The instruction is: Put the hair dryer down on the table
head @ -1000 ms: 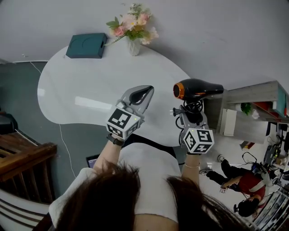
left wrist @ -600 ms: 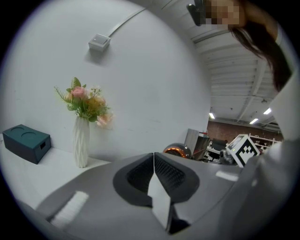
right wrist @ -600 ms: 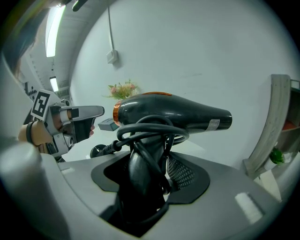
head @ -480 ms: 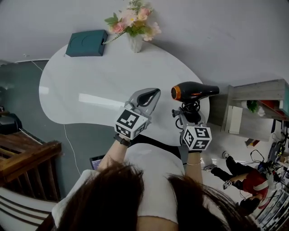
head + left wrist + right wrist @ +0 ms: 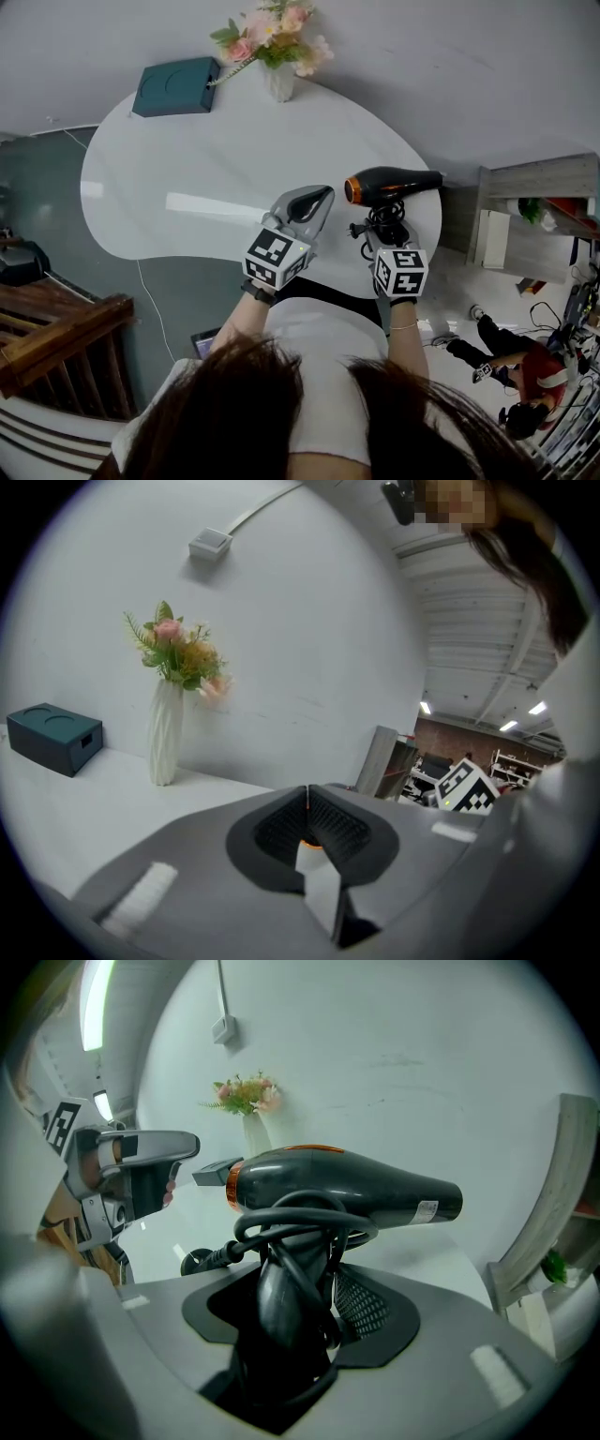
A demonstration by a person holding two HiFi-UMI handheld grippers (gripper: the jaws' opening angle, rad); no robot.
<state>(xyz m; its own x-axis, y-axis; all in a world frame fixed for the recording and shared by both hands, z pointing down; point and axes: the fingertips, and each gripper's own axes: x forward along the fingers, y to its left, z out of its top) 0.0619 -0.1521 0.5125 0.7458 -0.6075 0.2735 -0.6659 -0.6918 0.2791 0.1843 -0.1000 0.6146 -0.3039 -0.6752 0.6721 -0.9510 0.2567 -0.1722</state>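
A black hair dryer [image 5: 396, 182] with an orange ring at its nozzle hangs above the right end of the white table [image 5: 187, 159], nozzle pointing left. My right gripper [image 5: 387, 232] is shut on its handle, which has the black cord [image 5: 305, 1218] wound round it; the plug sticks out to the left. In the right gripper view the hair dryer [image 5: 356, 1185] lies level above the right gripper [image 5: 298, 1297]. My left gripper [image 5: 305, 204] hovers just left of the dryer, shut and holding nothing. In its own view the left gripper [image 5: 307, 810] shows both jaws pressed together.
A white vase of pink flowers [image 5: 278, 75] and a teal box [image 5: 176, 86] stand at the table's far edge. A grey shelf unit [image 5: 525, 183] stands right of the table. A wooden chair [image 5: 56, 337] stands at lower left, and a person [image 5: 506, 370] is on the floor at lower right.
The right gripper has carried the hair dryer a little left, from the table's right edge to further over its top. The left gripper has stayed beside it, still shut.
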